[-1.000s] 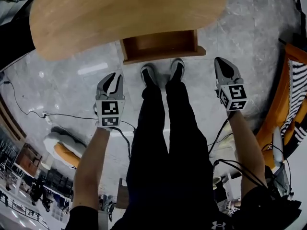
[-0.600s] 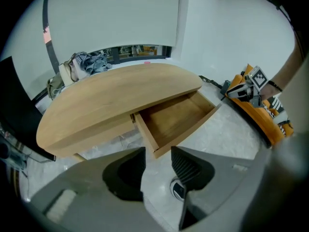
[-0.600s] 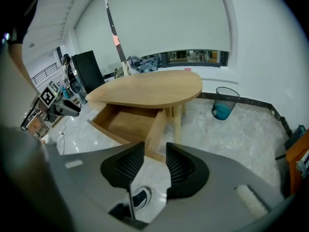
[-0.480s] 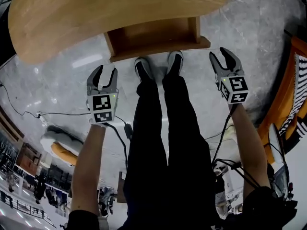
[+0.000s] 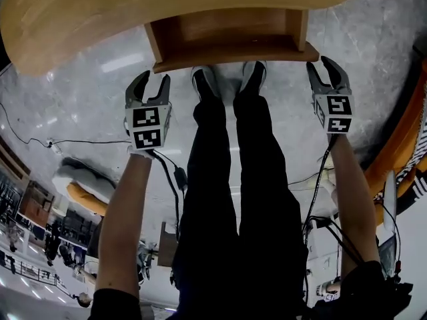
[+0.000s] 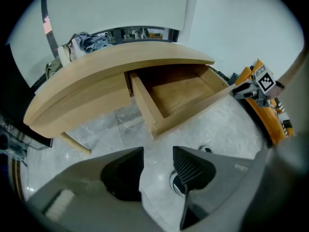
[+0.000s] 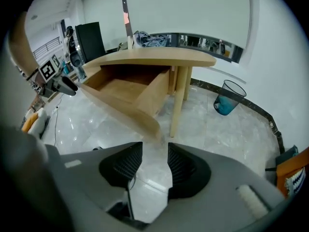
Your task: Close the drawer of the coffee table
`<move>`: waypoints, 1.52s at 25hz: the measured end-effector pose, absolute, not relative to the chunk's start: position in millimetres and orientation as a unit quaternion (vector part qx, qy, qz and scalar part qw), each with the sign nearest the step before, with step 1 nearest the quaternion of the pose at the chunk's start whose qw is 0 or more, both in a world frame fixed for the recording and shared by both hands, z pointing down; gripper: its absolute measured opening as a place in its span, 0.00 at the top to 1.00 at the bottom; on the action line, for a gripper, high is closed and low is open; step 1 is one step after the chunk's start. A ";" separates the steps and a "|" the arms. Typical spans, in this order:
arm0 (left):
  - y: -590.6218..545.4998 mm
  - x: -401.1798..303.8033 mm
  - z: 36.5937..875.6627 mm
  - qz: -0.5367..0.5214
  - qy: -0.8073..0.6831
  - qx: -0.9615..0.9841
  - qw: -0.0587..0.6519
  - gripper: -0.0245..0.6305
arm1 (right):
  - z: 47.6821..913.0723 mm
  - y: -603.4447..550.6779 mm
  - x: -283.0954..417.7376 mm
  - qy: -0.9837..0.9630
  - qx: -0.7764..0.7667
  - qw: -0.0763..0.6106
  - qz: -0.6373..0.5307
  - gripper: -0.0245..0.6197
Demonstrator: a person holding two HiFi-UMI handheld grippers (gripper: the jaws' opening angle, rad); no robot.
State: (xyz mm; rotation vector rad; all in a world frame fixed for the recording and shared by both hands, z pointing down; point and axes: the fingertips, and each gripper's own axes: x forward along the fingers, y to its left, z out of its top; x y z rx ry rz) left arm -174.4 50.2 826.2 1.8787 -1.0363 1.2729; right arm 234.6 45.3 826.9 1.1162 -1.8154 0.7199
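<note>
I'm seeing pale honey wood on the surface (image 5: 133,12), drawer (image 5: 227,35) darker red-brown inside. Veined grey-white marble floor (image 5: 80,85). Grey on left gripper (image 5: 153,83) & right gripper (image 5: 324,69), blk-white square-marker cubes (image 5: 148,127). Blk trousers (image 5: 227,179), teal bin (image 7: 227,100).

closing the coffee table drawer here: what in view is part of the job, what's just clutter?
Job: open drawer; coffee table; left hand-held gripper and right hand-held gripper, jaws just opened, nothing between them.
Lying about: blue waste bin; floor cable; bundled cloth on the tabletop.
</note>
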 end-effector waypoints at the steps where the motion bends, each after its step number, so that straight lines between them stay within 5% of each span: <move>1: 48.7 -173.2 828.0 0.483 -0.393 0.716 0.317 0.66 | 827.0 42.4 234.6 -0.727 0.451 0.428 0.290 0.70; 38: 27.9 -157.6 823.2 0.423 -0.437 0.688 0.395 0.73 | 817.4 27.0 215.8 -0.744 0.437 0.410 0.297 0.77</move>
